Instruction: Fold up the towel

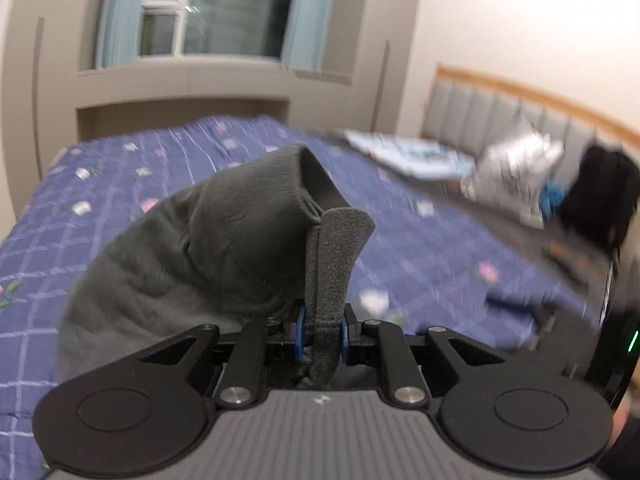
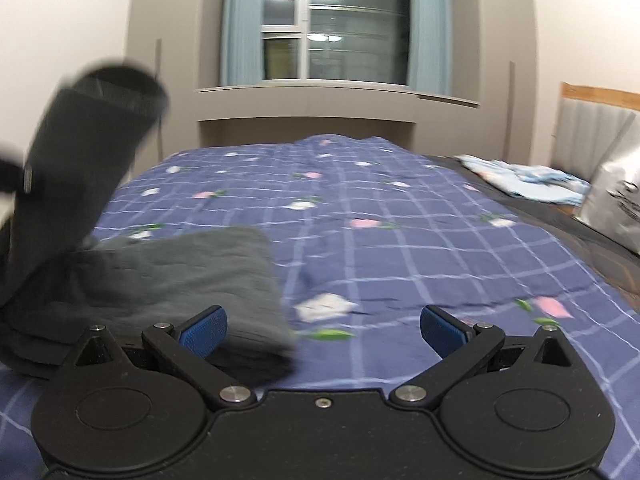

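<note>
Blue checked bedspread filling the lower frame, window at twelve o'clock, pale folded cloth at three o'clock. Grey towel lying bunched on the spread at nine o'clock of the right wrist view, one part lifted up to ten o'clock. Left gripper pinching a towel edge between nearly closed blue pads; right gripper spread wide, empty, just beside the towel.

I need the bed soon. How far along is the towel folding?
Done: part of the dark grey plush towel already lies doubled on the blue checked bedspread. In hand: the left gripper is pinching its edge, lifted. Left: lay that edge down; the right gripper is open, empty.
</note>
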The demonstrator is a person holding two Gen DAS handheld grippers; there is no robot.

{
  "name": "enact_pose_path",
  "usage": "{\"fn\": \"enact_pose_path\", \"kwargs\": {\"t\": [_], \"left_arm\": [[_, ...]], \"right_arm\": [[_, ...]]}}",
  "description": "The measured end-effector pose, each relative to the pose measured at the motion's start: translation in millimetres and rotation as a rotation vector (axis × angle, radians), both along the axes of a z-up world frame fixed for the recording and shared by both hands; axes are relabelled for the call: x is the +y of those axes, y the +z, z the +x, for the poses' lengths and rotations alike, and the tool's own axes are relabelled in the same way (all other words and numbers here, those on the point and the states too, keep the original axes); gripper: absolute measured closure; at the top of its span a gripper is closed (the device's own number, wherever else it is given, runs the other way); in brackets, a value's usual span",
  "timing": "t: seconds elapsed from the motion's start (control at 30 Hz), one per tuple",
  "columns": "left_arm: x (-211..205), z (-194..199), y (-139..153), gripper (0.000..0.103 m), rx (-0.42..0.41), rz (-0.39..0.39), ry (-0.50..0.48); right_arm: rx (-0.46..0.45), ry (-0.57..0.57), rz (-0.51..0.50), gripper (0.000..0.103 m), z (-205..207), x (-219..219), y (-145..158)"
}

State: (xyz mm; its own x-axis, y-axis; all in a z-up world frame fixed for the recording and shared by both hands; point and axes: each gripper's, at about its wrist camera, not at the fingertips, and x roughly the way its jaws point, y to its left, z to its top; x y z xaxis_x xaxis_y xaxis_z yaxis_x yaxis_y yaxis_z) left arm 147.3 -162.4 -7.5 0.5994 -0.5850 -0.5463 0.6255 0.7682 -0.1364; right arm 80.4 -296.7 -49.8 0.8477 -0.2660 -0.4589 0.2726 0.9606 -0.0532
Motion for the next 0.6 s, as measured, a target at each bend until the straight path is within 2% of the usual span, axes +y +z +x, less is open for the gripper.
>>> {"fn": "enact_pose_path", "kwargs": {"t": [0.07,0.13,0.23,0.3,0.43,0.5,0.6], "left_arm": [[-9.5,3.9,-18.5,0.085,0.025,0.068,-0.019],[-11.9,2.4,-31.8,0.083,0.043,0.100,-0.019],[-9.1,1.3,-37.4,0.075,0.060,0.073,-0.027],[-8.0,0.8,-33.9,0.061,0.072,0.045,-0.037],[-0.2,0.3,-29.3,0.055,0.087,0.039,-0.042],[5.8,5.4,-19.4,0.037,0.099,0.021,-0.028],[25.4,4.4,-1.6,0.019,0.102,-0.045,0.029]], "right_arm": [[0.004,-0.028,0.004,0.000,-4.0,-12.6,-2.9],[0.011,-0.043,0.010,0.000,-5.9,-23.1,-5.6],[0.016,-0.041,0.030,0.000,-8.7,-34.7,-8.7],[0.017,-0.035,0.050,0.000,-8.6,-39.0,-8.9],[0.006,-0.012,0.085,0.000,-7.1,-39.9,-6.4],[-0.001,0.010,0.098,0.000,-5.8,-36.0,-4.2],[-0.015,0.047,0.128,0.000,-1.7,-35.0,-0.8]]}}
